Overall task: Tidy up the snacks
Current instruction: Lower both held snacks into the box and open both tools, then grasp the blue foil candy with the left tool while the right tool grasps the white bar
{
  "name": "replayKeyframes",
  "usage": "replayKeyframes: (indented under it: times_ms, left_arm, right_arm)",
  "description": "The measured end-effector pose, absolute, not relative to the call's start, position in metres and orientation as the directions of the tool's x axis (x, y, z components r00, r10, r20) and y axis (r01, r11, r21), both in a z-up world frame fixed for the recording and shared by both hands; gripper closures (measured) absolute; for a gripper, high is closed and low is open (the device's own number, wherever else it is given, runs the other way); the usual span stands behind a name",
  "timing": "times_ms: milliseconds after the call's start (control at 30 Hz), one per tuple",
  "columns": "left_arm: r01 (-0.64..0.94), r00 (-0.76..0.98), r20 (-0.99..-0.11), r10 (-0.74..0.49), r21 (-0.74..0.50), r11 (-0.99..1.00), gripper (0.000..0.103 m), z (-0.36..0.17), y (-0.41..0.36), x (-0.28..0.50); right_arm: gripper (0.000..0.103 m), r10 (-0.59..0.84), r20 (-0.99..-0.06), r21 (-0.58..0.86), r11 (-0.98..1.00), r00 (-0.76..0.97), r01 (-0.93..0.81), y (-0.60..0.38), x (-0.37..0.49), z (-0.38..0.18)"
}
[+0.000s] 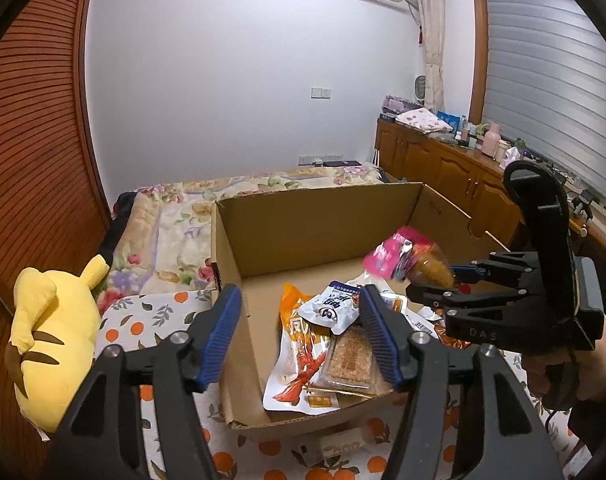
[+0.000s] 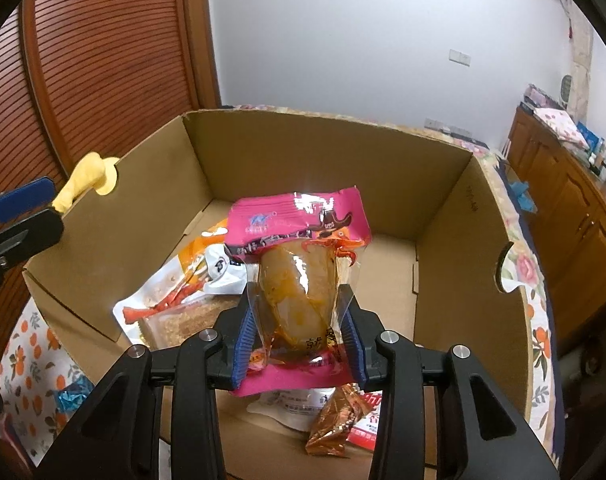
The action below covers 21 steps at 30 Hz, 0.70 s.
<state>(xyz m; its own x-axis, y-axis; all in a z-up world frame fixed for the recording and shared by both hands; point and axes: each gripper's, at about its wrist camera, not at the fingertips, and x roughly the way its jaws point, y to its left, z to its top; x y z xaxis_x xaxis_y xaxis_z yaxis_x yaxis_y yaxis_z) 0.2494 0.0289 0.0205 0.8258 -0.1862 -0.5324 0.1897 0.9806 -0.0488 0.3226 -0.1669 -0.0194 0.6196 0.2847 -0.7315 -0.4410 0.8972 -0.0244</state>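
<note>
Because the right tool [image 2: 299,334] grips the pink snack pouch [image 2: 299,264] across its clear middle, the pouch's lower end is hidden between the blue pads [image 2: 243,340] and the black linkage, and its printed lettering is too glare-washed to read. That tool is closed firmly on the pouch, which stands roughly upright above the open cardboard box [image 2: 443,208], clear of the box floor. From the left wrist view the same pouch [image 1: 403,260] appears blurred at the right tool's tip, over the box's right part.

The left tool [image 1: 299,332] is spread wide and holds nothing; it hovers over the box's near left corner, one pad outside the left wall and one over the snacks. Between and beyond its pads lie an orange-and-white packet with a red claw picture [image 1: 299,364], a white pouch [image 1: 331,308] resting on it, and a clear-wrapped brown bar [image 1: 351,360], partly covered by the right pad. Under the right tool, a copper foil wrapper [image 2: 335,424], a white packet [image 2: 295,404] and a red packet [image 2: 367,420] are cut off by the tool body.

A yellow plush toy [image 1: 51,340] sits left of the box on the orange-print cloth [image 1: 143,320]; whatever the cloth covers is hidden.
</note>
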Motion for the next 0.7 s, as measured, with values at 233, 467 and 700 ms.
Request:
replayKeyframes:
  times_ms: [233, 467, 700]
  left_arm:
    - [0.202, 0.837, -0.511, -0.195, -0.043, 0.978, 0.031, 0.023, 0.031, 0.235]
    - [0.24, 0.837, -0.505, -0.212, -0.011, 0.971, 0.031, 0.025, 0.031, 0.206]
    - [0.272, 0.824, -0.518, -0.23, 0.005, 0.962, 0.031, 0.017, 0.033, 0.167]
  right_arm:
    - [0.053, 0.315, -0.705, -0.005, 0.894, 0.636, -0.448, -0.168, 0.315, -0.01]
    - [0.051, 0.373, -0.657, -0.009, 0.866, 0.655, -0.501, -0.172, 0.28, 0.013]
    - [0.051, 0.435, -0.618, -0.037, 0.816, 0.655, -0.577, -0.17, 0.225, 0.024]
